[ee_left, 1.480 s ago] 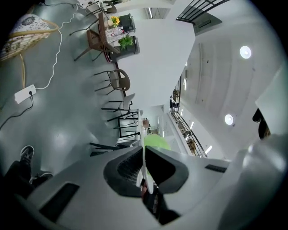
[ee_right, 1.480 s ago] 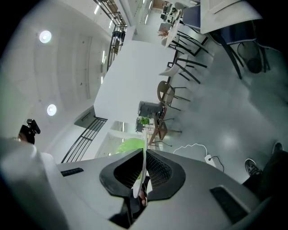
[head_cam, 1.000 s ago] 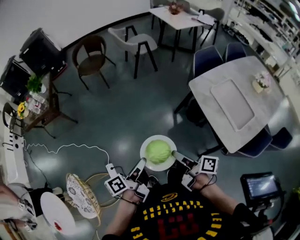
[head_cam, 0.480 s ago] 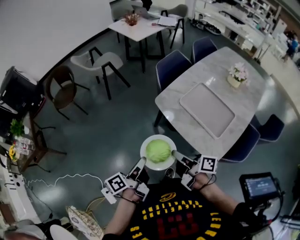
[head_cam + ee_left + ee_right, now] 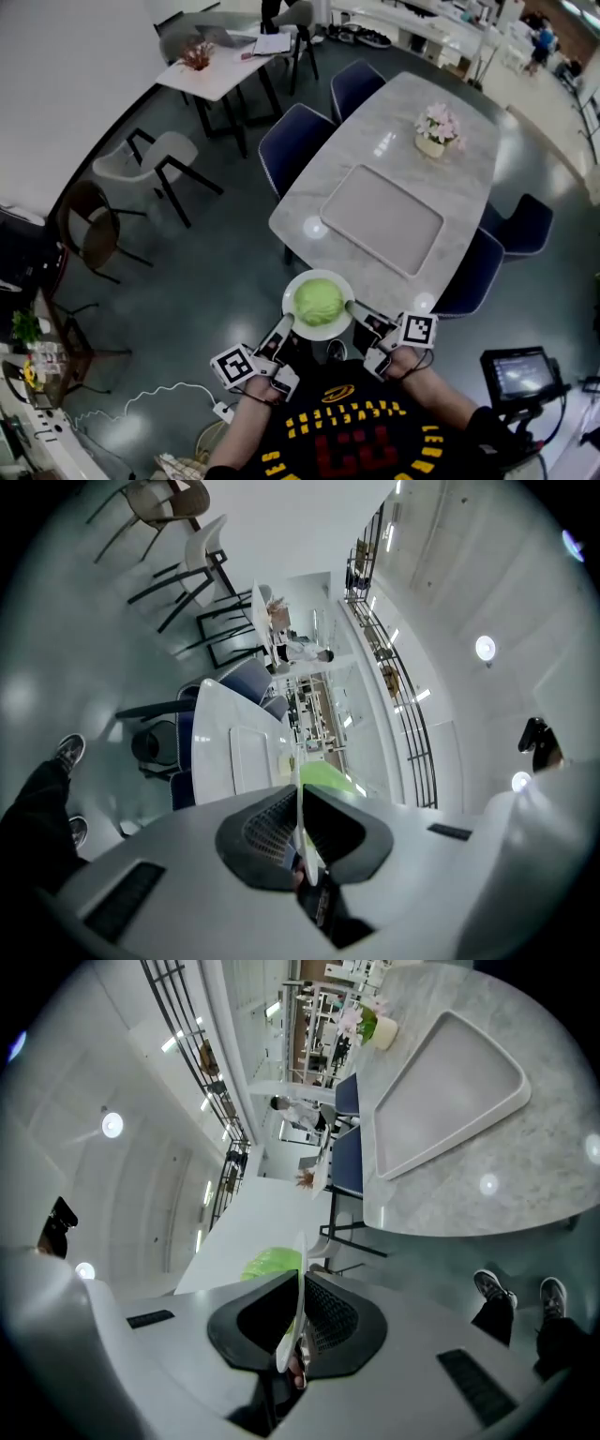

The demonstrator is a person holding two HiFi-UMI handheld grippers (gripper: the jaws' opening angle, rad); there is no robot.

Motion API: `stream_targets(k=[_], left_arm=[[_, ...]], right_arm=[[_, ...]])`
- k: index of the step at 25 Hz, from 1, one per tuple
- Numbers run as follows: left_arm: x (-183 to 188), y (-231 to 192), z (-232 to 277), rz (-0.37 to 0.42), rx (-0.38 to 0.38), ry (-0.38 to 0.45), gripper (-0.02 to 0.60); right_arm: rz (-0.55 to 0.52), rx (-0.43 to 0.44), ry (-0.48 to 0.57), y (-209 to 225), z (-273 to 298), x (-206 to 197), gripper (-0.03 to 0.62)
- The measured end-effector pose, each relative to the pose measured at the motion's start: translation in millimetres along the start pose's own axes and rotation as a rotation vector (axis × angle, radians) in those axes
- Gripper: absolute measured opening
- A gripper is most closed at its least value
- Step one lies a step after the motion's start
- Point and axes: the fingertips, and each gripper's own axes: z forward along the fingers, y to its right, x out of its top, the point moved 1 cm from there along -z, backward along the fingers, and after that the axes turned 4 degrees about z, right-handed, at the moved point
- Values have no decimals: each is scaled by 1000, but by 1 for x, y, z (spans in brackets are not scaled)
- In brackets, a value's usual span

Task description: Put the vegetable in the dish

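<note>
A round green cabbage [image 5: 319, 300] lies in a white dish [image 5: 298, 284] held in the air in front of the person's chest. My left gripper [image 5: 284, 325] is shut on the dish's left rim, and my right gripper [image 5: 352, 307] is shut on its right rim. In the left gripper view the dish's rim [image 5: 299, 803] stands edge-on between the dark pads [image 5: 258, 832], with a sliver of cabbage [image 5: 328, 776] beyond. In the right gripper view the dish's rim [image 5: 297, 1288] is pinched the same way beside the cabbage [image 5: 270, 1264].
A grey marble table [image 5: 450, 178] carrying a shallow grey tray [image 5: 382, 218] and a flower pot [image 5: 433, 129] lies just ahead of the dish. Blue chairs [image 5: 292, 141] ring it. A white table [image 5: 220, 66] with chairs stands far left. A monitor [image 5: 518, 372] is at lower right.
The view has swung round: the marble table and tray have come from the right to directly ahead of the dish. Both grippers keep hold of the dish with the cabbage.
</note>
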Motion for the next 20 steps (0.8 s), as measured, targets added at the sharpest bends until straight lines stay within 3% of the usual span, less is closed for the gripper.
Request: stream_targets(k=[7,11,20], left_arm=[[21,-4,89,11,-55,-216,18],[43,5,138,46,-97,-334,18],[82,-3,213,30,-146,-532,18]], right_arm=[[59,-48,206,20,-2,58,23],[30,-75,321,18,4,95,23],[42,-113,497,18,30,145,23]])
